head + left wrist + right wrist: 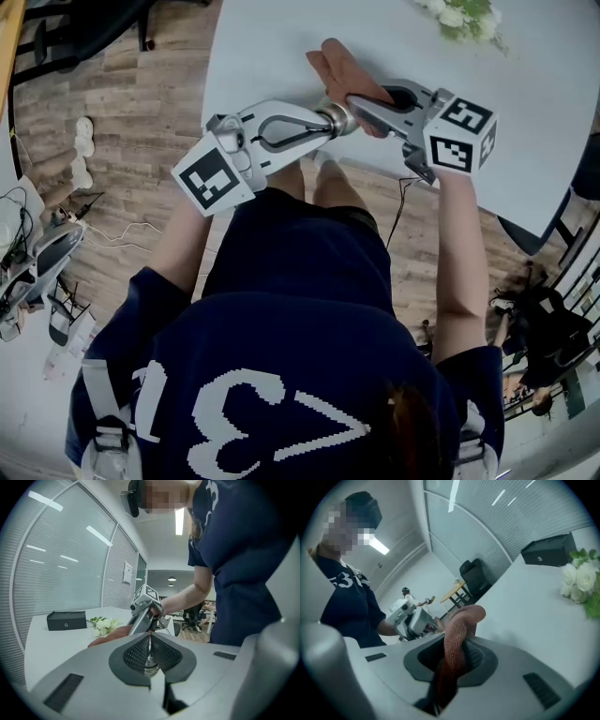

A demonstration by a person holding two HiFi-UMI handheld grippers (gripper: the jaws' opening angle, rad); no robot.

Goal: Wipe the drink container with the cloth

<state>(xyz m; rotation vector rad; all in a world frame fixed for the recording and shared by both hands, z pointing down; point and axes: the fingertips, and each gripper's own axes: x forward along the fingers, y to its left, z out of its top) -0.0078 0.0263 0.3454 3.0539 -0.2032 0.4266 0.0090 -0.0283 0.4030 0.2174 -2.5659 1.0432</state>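
Drink container (pixel 336 119): small, silvery metal, at the near edge of the white counter (pixel 272 47). Can't tell if anything's in it. Farther back on the counter there's a black box (pixel 66 619) w/ a bunch of white flowers (pixel 104 625) near it. What the box holds isn't visible.

Left hand-held gripper (pixel 323 120): comes in from the left, pointing right. Jaws all but together, clamped on the container. Only a thin metal edge shows btwn the pads in the left gripper view, w/ a rounded silvery bit below it.

Right hand-held gripper (pixel 364 103): comes in from the right, pointing left, nearly tip to tip w/ the left one. Jaws a little apart, closed on a thick fold of reddish-brown cloth (pixel 339 70). The fold fills the gap and bulges out past the tips. The rest of the cloth trails to the far side and lies on the counter.

Position: container sits btwn the two tips, held at the left one's tip, w/ the right one's tip and the cloth just beside it on the right and far side. Can't tell whether cloth and metal actually touch.
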